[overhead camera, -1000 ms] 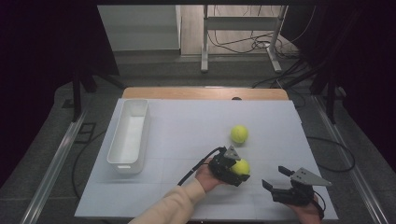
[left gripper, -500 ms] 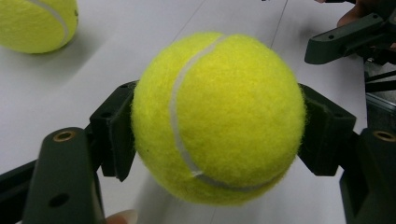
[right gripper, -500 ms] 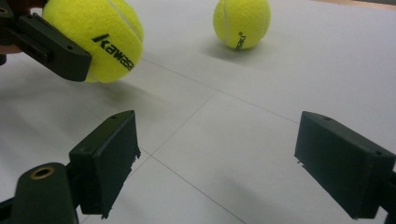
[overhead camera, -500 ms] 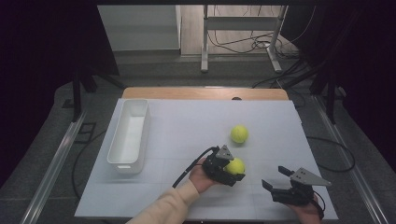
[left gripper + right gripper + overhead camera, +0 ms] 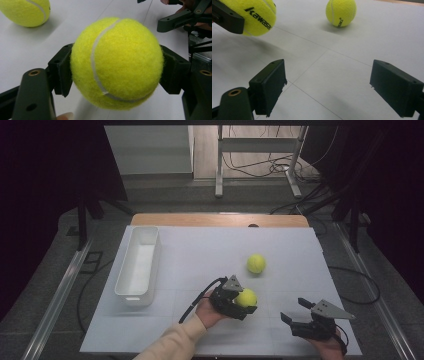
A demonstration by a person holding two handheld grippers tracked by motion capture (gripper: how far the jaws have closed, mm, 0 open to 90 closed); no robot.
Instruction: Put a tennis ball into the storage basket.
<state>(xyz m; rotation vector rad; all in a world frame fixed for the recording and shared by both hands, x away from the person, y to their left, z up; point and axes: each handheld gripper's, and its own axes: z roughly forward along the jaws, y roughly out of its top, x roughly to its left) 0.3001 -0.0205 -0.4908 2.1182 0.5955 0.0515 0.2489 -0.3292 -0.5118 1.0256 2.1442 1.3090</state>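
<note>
There were two tennis balls on the scene. The first tennis ball (image 5: 116, 62) was held in the left gripper (image 5: 240, 301), with one black jaw pressed on each side of it, so the gripper was closed on the ball. In the right gripper view this ball carried a black printed word and hung a little above the table, with its shadow on the surface under it. In the high view it was near the front part of the table, between the middle and the right side.

The second tennis ball (image 5: 256, 264) lay free on the white table (image 5: 200, 250), farther from the person than the held one and well apart from both grippers. Nothing touched it.

The right gripper (image 5: 296, 311) was at the front right corner of the table, to the right of the held ball. Its two jaws stood wide open and between them I could see only the bare table surface with thin lines on it.

There was one white tray (image 5: 131, 282), long and narrow, on the left side of the table, well apart from both balls. It had nothing inside.

One light sleeve (image 5: 170, 345) came in from the bottom edge and led to the hand with the left gripper. One black cable trailed from this gripper over the table.
</note>
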